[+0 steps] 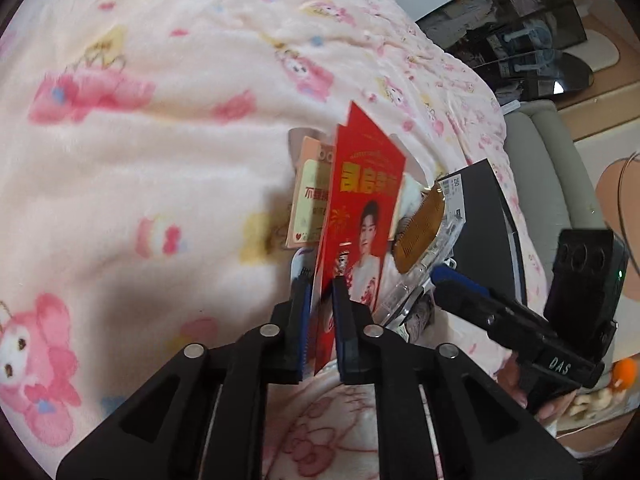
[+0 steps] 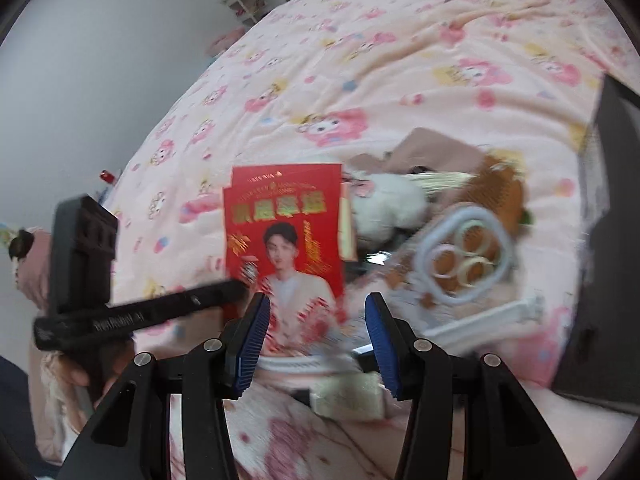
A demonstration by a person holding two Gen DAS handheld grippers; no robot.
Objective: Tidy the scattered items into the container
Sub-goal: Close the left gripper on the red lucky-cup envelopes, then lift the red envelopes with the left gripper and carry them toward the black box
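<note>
1. Red card stock — a red envelope [image 1: 362,216] printed with gold characters and a portrait stands upright, pinched at its lower edge between the narrow jaws of the left gripper [image 1: 321,328], above the pink cartoon-print blanket [image 1: 140,152].
2. The right gripper [image 2: 316,344] hovers with jaws partly apart, nothing between the pads.
3. Beside the envelope lie a peach card [image 1: 306,196], a brown comb [image 1: 420,232] and a clear case [image 1: 424,280].
4. A black box [image 1: 484,220] sits at the blanket's edge — just beyond the comb.
</note>
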